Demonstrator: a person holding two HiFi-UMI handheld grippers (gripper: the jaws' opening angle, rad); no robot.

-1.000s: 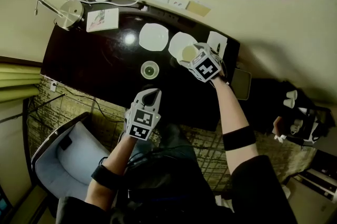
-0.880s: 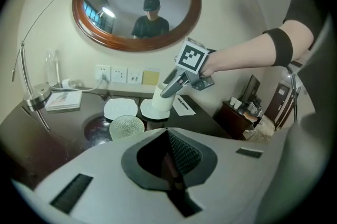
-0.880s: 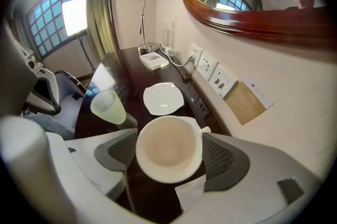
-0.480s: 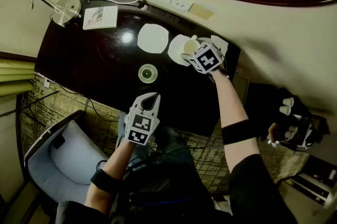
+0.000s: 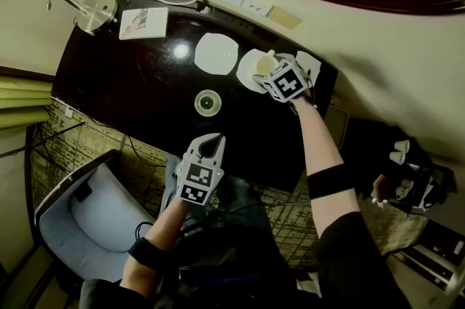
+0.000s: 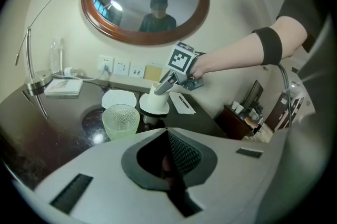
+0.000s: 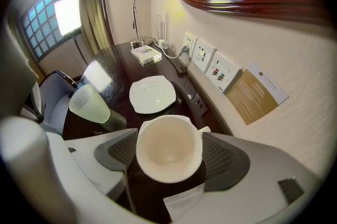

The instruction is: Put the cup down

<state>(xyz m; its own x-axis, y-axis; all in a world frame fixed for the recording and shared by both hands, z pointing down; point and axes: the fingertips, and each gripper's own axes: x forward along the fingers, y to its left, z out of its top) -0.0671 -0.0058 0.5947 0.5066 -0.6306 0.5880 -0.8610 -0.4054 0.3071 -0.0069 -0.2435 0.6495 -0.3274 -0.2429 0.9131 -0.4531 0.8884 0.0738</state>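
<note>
Right tongs (image 7: 171,154) clamp the white cup (image 5: 266,65), which I judge on or just above its saucer (image 6: 147,108) on the counter (image 5: 123,82), release outstanding; my left tongs (image 5: 211,146) are closed, empty.

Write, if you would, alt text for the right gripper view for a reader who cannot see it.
The right gripper holds an empty white cup between its jaws, seen from above over a dark tabletop. Beyond it are an empty white saucer and a pale green textured glass; wall sockets line the wall at right.
</note>
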